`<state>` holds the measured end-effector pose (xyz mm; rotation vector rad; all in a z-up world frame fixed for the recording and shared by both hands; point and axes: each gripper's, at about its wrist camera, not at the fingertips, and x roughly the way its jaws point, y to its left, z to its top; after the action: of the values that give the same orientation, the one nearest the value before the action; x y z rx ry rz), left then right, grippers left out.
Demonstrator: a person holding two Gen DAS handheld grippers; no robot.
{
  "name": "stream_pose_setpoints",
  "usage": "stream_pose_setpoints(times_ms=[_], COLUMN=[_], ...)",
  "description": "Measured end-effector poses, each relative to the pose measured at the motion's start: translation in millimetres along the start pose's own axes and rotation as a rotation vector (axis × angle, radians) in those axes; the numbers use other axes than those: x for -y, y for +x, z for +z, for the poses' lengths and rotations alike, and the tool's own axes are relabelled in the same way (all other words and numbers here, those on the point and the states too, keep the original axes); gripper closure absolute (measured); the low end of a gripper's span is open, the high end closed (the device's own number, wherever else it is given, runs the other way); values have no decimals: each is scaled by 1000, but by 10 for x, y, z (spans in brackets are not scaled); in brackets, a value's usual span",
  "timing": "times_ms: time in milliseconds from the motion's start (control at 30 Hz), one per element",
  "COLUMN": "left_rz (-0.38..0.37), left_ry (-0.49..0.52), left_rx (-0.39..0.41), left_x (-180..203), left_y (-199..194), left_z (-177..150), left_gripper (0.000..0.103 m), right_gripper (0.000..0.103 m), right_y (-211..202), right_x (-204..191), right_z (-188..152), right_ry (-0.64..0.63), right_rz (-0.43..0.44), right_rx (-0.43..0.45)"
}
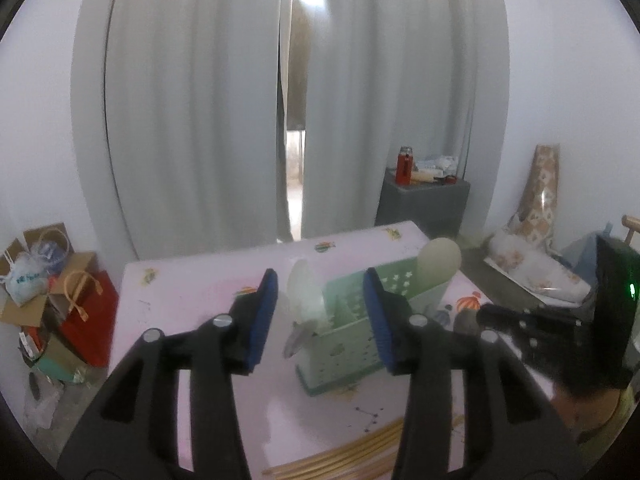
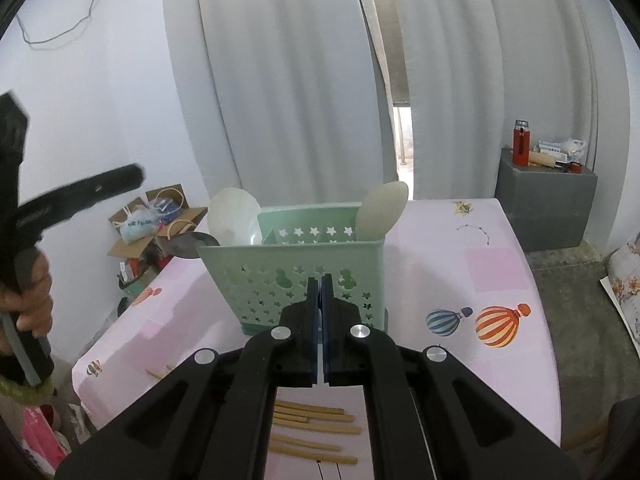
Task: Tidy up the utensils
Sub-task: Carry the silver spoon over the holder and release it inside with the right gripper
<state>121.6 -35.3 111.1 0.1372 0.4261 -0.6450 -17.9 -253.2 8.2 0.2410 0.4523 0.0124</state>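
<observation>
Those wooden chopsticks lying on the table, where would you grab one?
Pinch a chopstick near its middle, coming straight down from above. They lie flat and roughly parallel on the pink table, so fingers must straddle one thin stick across its width.

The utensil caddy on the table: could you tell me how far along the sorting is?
Partly done: the green caddy already holds two pale spatulas and a dark utensil at its left end. Nothing is in hand: the left gripper is open and empty, and the right gripper is shut on nothing visible. Left to do: the chopsticks lying loose on the table.
</observation>
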Motion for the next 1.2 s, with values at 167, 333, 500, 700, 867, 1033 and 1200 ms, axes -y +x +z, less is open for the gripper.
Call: stream_pose_setpoints(times_ms=[167, 333, 500, 700, 867, 1033, 1200], left_rz=[-13, -19, -23, -36, -54, -79, -83], left_ry=[-22, -74, -101, -126, -138, -153, -168], left_rx=[4, -10, -21, -18, -8, -16, -32], left_x=[-46, -136, -206, -252, -264, -290, -297], left_y=[-147, -203, -210, -265, -336, -367, -367], left_z=[-142, -268, -378, -487, -573, -683, -776], left_gripper=[61, 61, 61, 61, 61, 61, 61], right_gripper=[101, 101, 102, 102, 102, 102, 102], right_y=[-18, -104, -244, -487, -595, -467, -178], right_x=[6, 8, -5, 77, 117, 150, 213], right_z=[63, 157, 326, 792, 1187, 1419, 1452], right_ry=[11, 23, 28, 38, 21, 21, 58], right_rz=[14, 44, 93, 224, 288, 301, 314], right_rx=[10, 24, 48, 104, 148, 148, 108])
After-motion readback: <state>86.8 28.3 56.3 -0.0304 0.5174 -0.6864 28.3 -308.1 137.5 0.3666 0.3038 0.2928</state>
